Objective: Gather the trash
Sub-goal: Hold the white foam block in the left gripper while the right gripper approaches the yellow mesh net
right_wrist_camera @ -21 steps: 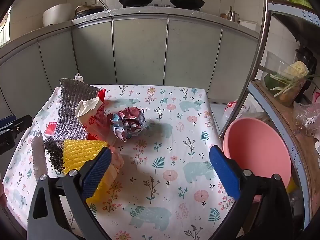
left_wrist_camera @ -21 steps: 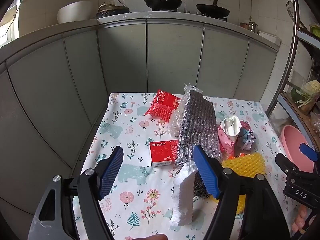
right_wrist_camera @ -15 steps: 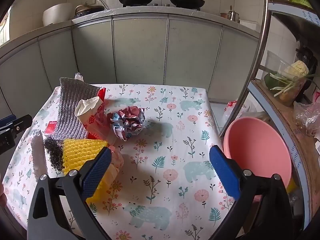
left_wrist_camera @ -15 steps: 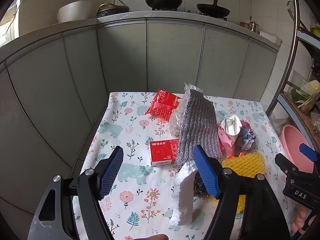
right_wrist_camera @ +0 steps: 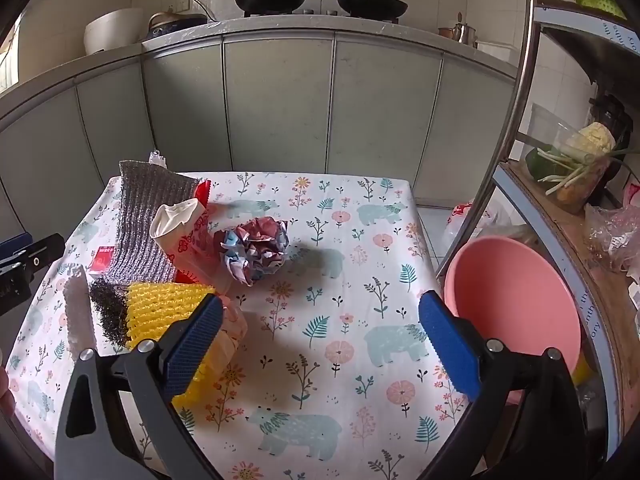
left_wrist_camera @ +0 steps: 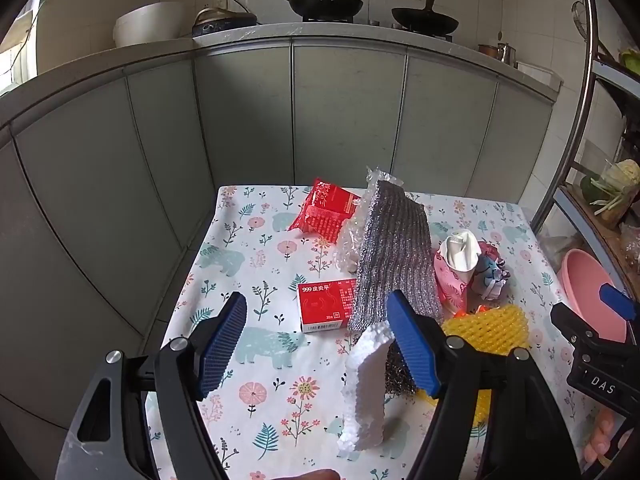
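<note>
Both grippers, left gripper point(left_wrist_camera: 316, 344) and right gripper point(right_wrist_camera: 320, 340), hover open-jawed over the table point(right_wrist_camera: 340, 360).

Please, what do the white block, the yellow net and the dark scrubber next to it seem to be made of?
White block: likely expanded polystyrene foam, matte, with a beaded, crumbly edge. Yellow net: apparently soft foam mesh, as wrapped around fruit; open diamond cells, dull surface. Dark scrubber: probably steel wool, a tangle of fine wiry strands, though plastic fibre cannot be excluded.
</note>
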The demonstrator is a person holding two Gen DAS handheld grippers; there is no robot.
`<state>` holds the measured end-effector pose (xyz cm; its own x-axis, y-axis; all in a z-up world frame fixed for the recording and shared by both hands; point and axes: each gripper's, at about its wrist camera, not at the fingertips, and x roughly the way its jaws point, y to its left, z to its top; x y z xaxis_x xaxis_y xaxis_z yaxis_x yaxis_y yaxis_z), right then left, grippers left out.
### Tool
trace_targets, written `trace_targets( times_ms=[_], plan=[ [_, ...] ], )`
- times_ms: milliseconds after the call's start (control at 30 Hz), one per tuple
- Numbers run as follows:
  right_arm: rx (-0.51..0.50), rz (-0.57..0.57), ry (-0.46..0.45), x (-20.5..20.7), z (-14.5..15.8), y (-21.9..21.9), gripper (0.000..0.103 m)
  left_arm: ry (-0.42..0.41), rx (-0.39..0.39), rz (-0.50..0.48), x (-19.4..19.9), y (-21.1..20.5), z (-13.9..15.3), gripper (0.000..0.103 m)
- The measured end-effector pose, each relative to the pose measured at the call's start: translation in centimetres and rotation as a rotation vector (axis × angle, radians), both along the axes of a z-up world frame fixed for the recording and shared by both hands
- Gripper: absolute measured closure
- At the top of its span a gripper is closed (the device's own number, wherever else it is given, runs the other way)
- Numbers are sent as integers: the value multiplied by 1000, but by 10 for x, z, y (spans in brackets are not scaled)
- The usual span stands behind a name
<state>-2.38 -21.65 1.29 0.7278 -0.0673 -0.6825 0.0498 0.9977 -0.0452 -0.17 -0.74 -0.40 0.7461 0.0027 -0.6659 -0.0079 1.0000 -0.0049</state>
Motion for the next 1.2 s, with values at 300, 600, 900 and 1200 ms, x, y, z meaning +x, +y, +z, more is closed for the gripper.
trace_targets(
  times_ms=[300, 600, 900, 1200],
  plan=[
    [5, -7, 2, 2, 0, -2, 4, 6, 1, -3, 0, 4, 3, 31],
    [6, -6, 1, 2, 0, -2, 4, 11, 7, -4, 2, 4, 2, 31],
    [8, -7, 0, 2, 1, -2, 4, 15, 12, -6, 3, 3, 0, 31],
    [9, -8, 1, 2, 0, -2, 4, 14, 11, -7, 3, 2, 0, 31]
  ],
)
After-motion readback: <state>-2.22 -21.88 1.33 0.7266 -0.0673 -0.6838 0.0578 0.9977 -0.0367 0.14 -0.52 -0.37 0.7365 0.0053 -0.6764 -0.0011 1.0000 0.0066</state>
